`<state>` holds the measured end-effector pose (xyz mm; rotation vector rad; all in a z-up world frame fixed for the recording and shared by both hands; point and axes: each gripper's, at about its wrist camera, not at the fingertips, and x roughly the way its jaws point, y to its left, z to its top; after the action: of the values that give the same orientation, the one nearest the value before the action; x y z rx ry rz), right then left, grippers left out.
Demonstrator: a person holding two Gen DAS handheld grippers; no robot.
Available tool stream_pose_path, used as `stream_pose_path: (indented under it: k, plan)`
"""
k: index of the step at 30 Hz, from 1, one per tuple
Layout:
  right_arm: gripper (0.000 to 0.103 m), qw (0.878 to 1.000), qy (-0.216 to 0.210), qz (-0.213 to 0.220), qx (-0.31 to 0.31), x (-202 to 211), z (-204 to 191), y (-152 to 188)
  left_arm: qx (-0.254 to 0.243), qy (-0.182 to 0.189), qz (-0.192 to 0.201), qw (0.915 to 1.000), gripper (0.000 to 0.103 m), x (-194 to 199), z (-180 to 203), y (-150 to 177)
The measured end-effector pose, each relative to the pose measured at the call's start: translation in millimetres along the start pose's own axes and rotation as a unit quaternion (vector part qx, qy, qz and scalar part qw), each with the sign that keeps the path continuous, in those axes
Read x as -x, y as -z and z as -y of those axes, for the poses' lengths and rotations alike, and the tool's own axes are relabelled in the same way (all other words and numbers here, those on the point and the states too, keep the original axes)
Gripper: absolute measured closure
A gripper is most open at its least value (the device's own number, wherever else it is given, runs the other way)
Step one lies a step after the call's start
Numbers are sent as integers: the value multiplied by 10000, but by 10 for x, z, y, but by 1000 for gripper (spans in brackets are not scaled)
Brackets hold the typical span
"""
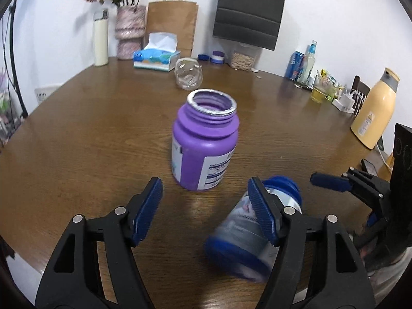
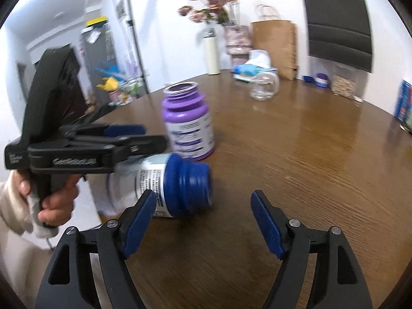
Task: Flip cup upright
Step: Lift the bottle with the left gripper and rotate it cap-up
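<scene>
A blue-necked bottle with a white label lies on its side on the brown table, blurred in both views. My left gripper is open; its right finger stands in front of the bottle, which lies outside the jaws. In the right wrist view the blue bottle points its mouth to the right, just beyond my open right gripper, with the left gripper hovering above it. A purple bottle stands upright with its mouth open. A clear glass cup lies tipped farther back.
Along the wall stand a tissue box, a vase of dried flowers, a white flask, a paper bag and a jar of grain. Cans and a yellow thermos crowd the right edge. A hand holds the left gripper.
</scene>
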<state>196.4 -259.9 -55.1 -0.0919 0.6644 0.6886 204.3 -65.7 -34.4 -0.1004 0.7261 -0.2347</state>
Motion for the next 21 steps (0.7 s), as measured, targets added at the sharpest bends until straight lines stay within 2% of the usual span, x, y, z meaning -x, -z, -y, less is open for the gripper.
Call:
stream_pose_path:
  k: [4, 7, 8, 9, 11, 13, 14, 15, 16, 19, 21]
  plan:
    - [23, 9996, 193, 9, -188, 7, 62, -11, -25, -20, -43, 10000, 38, 55, 9, 8]
    - [23, 9993, 284, -51, -227, -12, 64, 17, -29, 351, -79, 9993, 36, 160, 42, -50]
    - [23, 9992, 308, -59, -231, -12, 61, 26, -13, 537, -106, 9985, 30, 190, 60, -73]
    - [23, 9992, 326, -46, -234, -6, 58, 31, -24, 724, -174, 9972, 19, 192, 94, -94]
    - [23, 9989, 352, 15, -297, 22, 83, 29, -239, 1017, -595, 9928, 16, 79, 222, -96]
    - [23, 9983, 424, 32, -389, 42, 135, 30, -506, 883, -1025, 9895, 18, -96, 339, -73]
    - [23, 9979, 492, 19, -413, 51, 154, 43, -624, 744, -1321, 9865, 24, -215, 389, -48]
    - [23, 9975, 560, 7, -435, 61, 172, 50, -649, 721, -1573, 9828, 40, -307, 412, -25]
    - [23, 9970, 615, 7, -461, 84, 198, 59, -587, 715, -1804, 9792, 43, -388, 413, -2]
    - [23, 9967, 587, 102, -557, 161, 253, 85, -591, 665, -1829, 9791, 43, -382, 435, -42]
    - [23, 9966, 534, 147, -603, 194, 273, 98, -704, 612, -1542, 9836, 44, -266, 489, -74]
